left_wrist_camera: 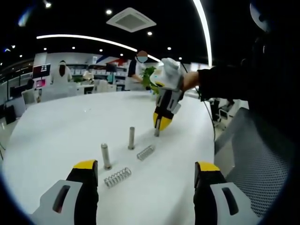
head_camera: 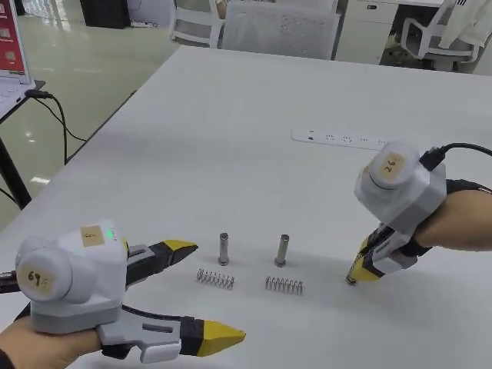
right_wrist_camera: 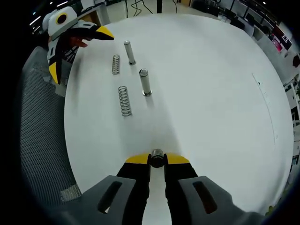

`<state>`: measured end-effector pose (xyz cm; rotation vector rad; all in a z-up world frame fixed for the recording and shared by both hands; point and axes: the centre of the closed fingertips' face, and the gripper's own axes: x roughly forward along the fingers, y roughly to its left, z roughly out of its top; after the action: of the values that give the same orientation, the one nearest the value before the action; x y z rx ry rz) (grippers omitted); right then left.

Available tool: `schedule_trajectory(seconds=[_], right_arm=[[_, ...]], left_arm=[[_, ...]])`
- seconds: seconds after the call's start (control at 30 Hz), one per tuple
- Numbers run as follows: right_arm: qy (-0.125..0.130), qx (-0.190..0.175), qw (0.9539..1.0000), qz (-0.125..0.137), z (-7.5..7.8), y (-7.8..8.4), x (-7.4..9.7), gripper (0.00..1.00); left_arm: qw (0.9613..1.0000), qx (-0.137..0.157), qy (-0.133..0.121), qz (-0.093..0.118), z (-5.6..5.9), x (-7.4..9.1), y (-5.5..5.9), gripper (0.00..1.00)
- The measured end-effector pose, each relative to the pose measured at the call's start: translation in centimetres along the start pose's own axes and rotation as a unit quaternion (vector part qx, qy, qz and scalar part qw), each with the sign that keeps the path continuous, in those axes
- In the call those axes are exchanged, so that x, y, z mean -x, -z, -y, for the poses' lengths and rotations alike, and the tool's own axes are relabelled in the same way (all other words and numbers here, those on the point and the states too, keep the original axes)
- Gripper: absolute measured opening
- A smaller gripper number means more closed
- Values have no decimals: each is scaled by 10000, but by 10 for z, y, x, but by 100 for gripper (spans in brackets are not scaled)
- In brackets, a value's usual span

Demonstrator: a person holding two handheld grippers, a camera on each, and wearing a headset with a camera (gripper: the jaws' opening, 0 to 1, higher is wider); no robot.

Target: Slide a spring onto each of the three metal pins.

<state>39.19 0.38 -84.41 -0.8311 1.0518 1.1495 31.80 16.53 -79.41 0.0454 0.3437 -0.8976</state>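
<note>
We see the right gripper (right_wrist_camera: pixel 157 160) clenched on the third metal pin (right_wrist_camera: pixel 157 157). In its own view the yellow tips meet on either side of the pin's round top. In the head view that pin stands upright under the tips, its foot on the white table (head_camera: pixel 254 108).

The left gripper (head_camera: pixel 204 290) is released, its two yellow-tipped jaws spread wide with nothing between them. Just ahead of that open gap the first spring (left_wrist_camera: pixel 117 176) lies flat on the table. Just beyond it the first pin (left_wrist_camera: pixel 106 155) stands upright. Between the two grippers the second pin (head_camera: pixel 282 250) stands upright too, with the second spring (head_camera: pixel 284 285) lying just beside its foot on the person's side. Neither spring is on a pin. Seen from the right gripper, the second pin is the nearer one, and the first pin stands close to the left gripper's upper tip.

As for writing, the round cap (head_camera: pixel 38 278) at the back of the left gripper carries a handwritten number beginning "69". The tan sticker (head_camera: pixel 92 235) beside its green light (head_camera: pixel 110 234) is too small to read. The round sticker (head_camera: pixel 392 165) on top of the right gripper bears handwritten digits that we cannot read for certain.

A black cable (head_camera: pixel 461 147) leaves the back of the right gripper. Beyond that gripper, well apart from it, a white power strip (head_camera: pixel 338 140) lies flat on the table, and any print on it is too small to read.
</note>
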Motion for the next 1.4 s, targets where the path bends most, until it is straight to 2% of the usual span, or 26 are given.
schedule_trajectory(seconds=[0.13,0.4,0.83,1.4], right_arm=[[0,1,10000,28,0,0,0,9],[14,26,9999,120,2,0,2,16],[126,-14,9993,360,-2,-3,12,33],[214,-138,9982,540,-7,0,19,38]], left_arm=[[10000,-7,10,-12,1,0,0,81],[9999,-32,74,-64,3,0,1,79],[9996,-80,218,-138,6,-4,1,72],[9966,-426,577,-411,7,-21,-4,59]])
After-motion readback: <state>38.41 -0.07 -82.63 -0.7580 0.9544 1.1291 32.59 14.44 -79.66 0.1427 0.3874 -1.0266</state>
